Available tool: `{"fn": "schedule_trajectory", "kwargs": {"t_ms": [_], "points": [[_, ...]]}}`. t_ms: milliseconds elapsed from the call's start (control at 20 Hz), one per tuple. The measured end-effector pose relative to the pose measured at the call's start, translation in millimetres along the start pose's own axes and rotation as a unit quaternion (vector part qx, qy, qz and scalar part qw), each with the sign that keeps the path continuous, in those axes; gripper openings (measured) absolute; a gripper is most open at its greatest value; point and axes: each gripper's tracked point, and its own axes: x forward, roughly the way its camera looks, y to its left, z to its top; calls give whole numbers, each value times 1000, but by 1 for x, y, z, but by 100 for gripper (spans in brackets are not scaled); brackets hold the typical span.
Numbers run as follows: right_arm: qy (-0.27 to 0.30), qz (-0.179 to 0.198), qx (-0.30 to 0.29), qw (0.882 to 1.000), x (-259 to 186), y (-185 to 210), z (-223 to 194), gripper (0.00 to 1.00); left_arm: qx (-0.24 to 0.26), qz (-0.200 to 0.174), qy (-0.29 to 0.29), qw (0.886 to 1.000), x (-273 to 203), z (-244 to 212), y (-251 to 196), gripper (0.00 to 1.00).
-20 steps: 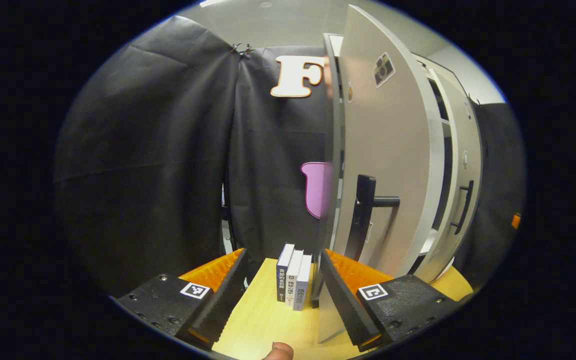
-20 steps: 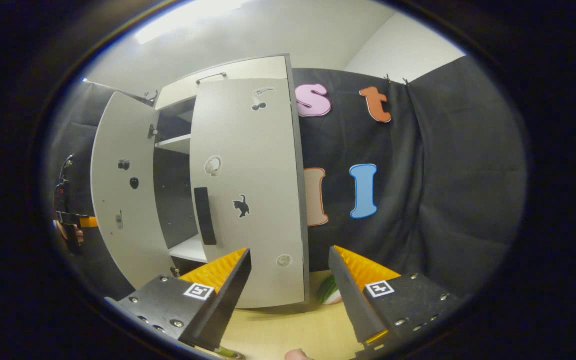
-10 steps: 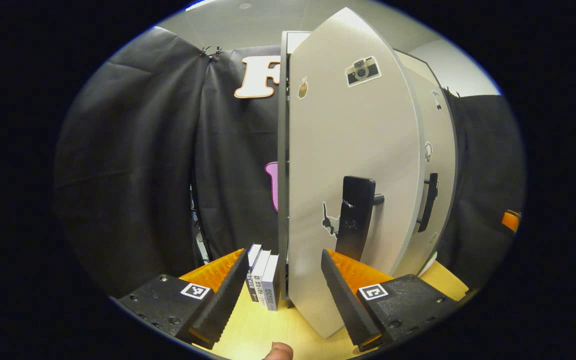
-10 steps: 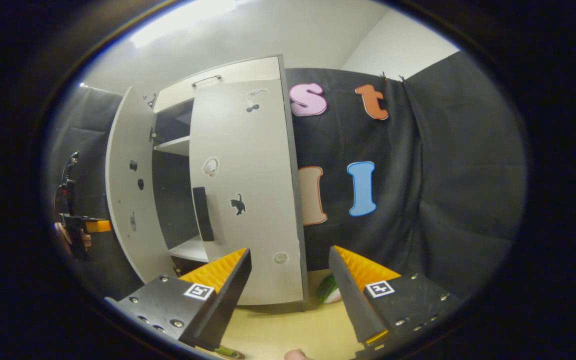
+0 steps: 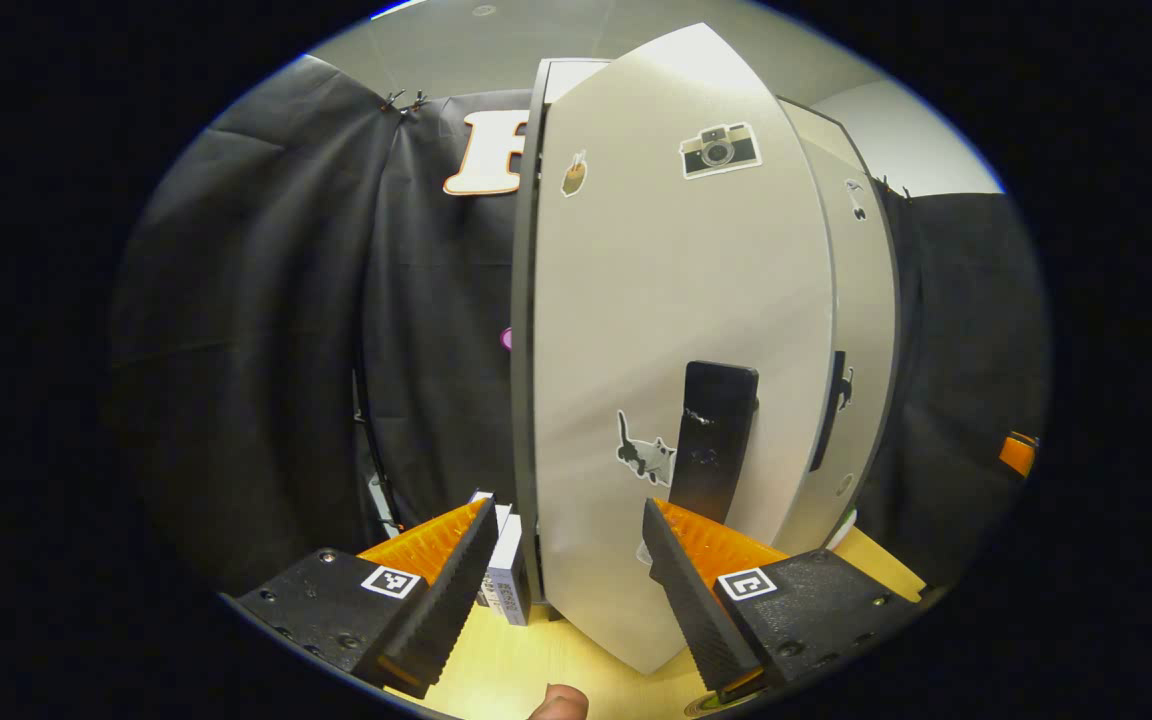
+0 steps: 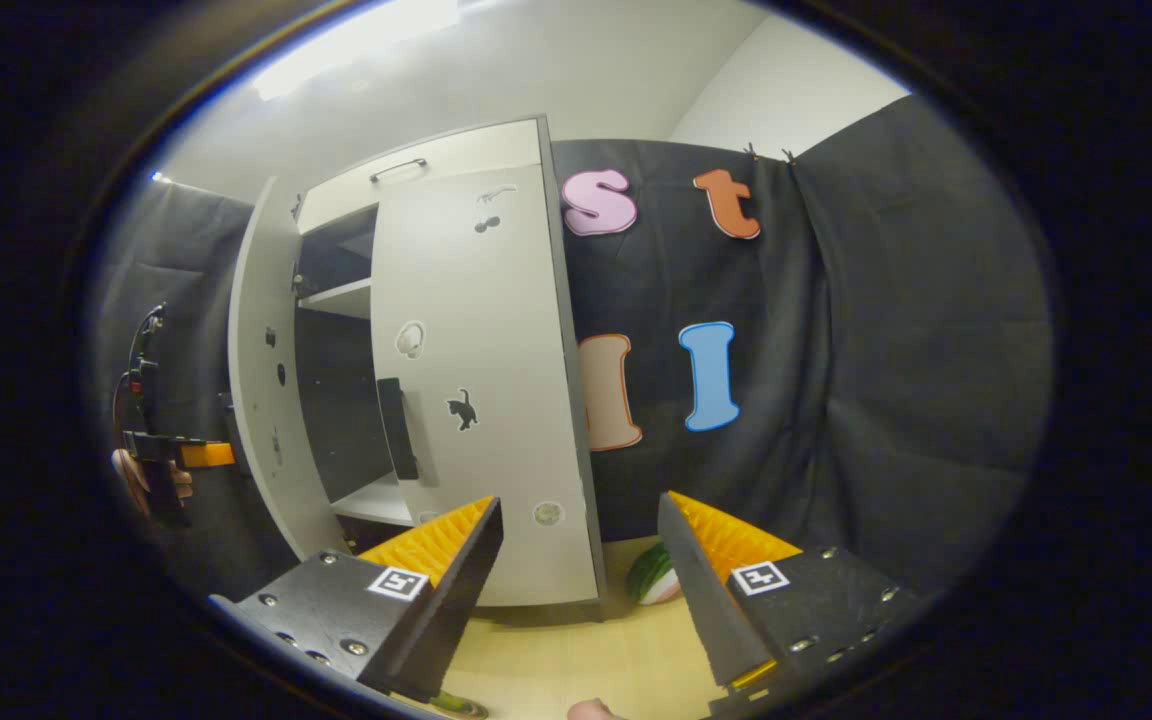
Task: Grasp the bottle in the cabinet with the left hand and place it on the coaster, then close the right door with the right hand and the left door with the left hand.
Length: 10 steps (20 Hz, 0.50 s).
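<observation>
In the left gripper view the cabinet's pale left door (image 5: 676,300), with stickers and a dark handle (image 5: 714,440), stands close in front of me, swung most of the way toward the cabinet. My left gripper (image 5: 568,590) is open, and the door's lower edge sits between and beyond its fingers. Whether a finger touches the door I cannot tell. In the right gripper view the right door (image 6: 481,400) lies almost flush, while the left door (image 6: 261,380) stands ajar over a dark gap with shelves. My right gripper (image 6: 581,590) is open and holds nothing. The left gripper (image 6: 176,455) shows far left, held by a hand.
Several upright books (image 5: 506,575) stand on the wooden table (image 5: 536,665) left of the door's edge. A green and white round object (image 6: 651,578) lies on the table beside the cabinet's right side. A green rim (image 6: 456,704) peeks in at the bottom edge.
The left door has swung further toward shut with the left gripper following it, and now hides most of the books. The gap between the doors has narrowed. The right gripper has barely shifted.
</observation>
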Motion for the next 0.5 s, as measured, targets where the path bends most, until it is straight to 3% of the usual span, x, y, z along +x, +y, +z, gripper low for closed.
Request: {"fn": "schedule_trajectory", "kwargs": {"t_ms": [300,350,400,450,500], "points": [[-3,-8,-13,1000,-9,0,-1,94,7,-14,7,1000,7,-10,-15,94],[-2,-8,-12,1000,-10,2,-1,94,7,-14,7,1000,7,-12,-15,89],[-1,-8,-11,1000,-11,4,-2,92,7,-16,7,1000,7,-12,-16,93],[0,-7,-13,1000,-11,7,-3,92,6,-18,9,1000,7,-16,-16,89],[1,-6,-15,1000,-11,10,-4,92,5,-19,9,1000,7,-17,-16,94]]}}
